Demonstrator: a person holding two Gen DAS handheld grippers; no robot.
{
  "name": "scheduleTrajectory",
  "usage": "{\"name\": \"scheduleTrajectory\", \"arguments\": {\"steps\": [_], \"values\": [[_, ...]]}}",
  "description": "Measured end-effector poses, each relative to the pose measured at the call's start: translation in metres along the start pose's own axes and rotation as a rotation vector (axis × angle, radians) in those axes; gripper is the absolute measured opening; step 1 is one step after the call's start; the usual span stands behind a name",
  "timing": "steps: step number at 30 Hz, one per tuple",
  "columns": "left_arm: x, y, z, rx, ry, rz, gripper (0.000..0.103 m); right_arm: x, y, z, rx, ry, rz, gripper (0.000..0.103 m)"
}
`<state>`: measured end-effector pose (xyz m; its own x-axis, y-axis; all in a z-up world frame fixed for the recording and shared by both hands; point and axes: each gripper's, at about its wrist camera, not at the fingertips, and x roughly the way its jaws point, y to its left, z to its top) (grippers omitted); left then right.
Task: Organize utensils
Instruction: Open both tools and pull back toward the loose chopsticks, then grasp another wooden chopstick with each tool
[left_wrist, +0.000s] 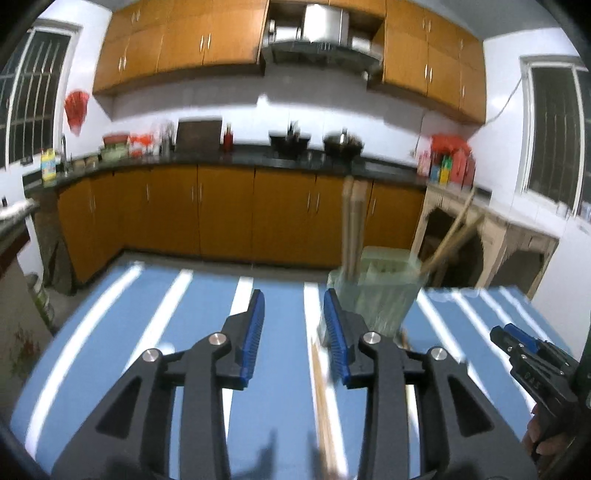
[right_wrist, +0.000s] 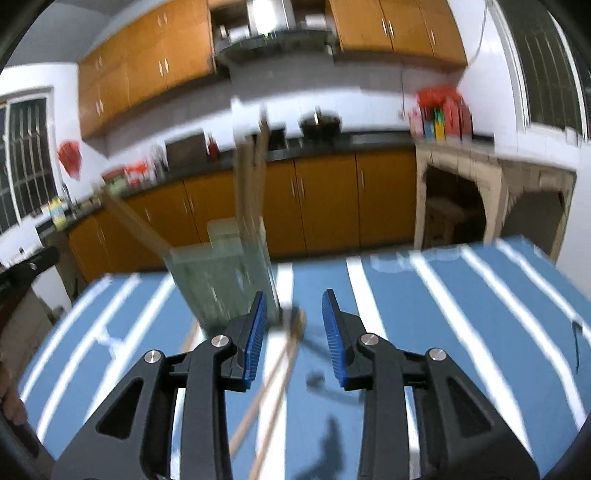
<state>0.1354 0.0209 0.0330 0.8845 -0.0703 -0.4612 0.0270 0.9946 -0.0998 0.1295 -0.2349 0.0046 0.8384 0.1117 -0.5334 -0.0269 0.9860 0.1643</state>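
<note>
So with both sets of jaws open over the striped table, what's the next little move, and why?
Probably lower the right gripper onto the loose chopsticks and close on one. They lie flat on the blue striped table just in front of the green holder, which already has some chopsticks standing in it, and nothing is between the jaws.

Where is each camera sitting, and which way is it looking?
Left wrist view: sits on the left gripper, looking across the striped table toward the kitchen cabinets; the right gripper and a hand show at right.
Right wrist view: sits on the right gripper, facing likewise; its open fingers show.
Both share the green holder and loose chopsticks.
</note>
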Motion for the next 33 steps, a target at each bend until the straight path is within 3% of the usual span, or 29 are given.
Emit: {"name": "scheduleTrajectory", "arguments": {"steps": [5, 14, 18, 19, 20, 26, 33], "values": [[0.027, 0.009, -0.039, -0.001, 0.139, -0.001, 0.034, 0.035, 0.001, -0.04, 0.037, 0.186, 0.041, 0.032], [0.052, 0.008, -0.074, -0.004, 0.271, -0.044, 0.034, 0.061, 0.023, -0.07, -0.032, 0.324, 0.027, 0.03], [0.059, 0.005, -0.083, -0.007, 0.309, -0.078, 0.034, 0.061, 0.022, -0.074, -0.063, 0.32, -0.002, 0.019], [0.061, 0.004, -0.083, -0.009, 0.318, -0.085, 0.034, 0.06, 0.021, -0.074, -0.063, 0.321, -0.013, 0.011], [0.062, 0.003, -0.085, -0.011, 0.327, -0.092, 0.034, 0.061, 0.017, -0.073, -0.055, 0.321, -0.025, 0.009], [0.07, -0.005, -0.097, 0.014, 0.369, -0.127, 0.032, 0.061, -0.021, -0.066, 0.044, 0.307, -0.111, 0.008], [0.079, -0.016, -0.106, 0.055, 0.406, -0.134, 0.027, 0.06, -0.026, -0.067, 0.036, 0.302, -0.121, 0.008]]}}
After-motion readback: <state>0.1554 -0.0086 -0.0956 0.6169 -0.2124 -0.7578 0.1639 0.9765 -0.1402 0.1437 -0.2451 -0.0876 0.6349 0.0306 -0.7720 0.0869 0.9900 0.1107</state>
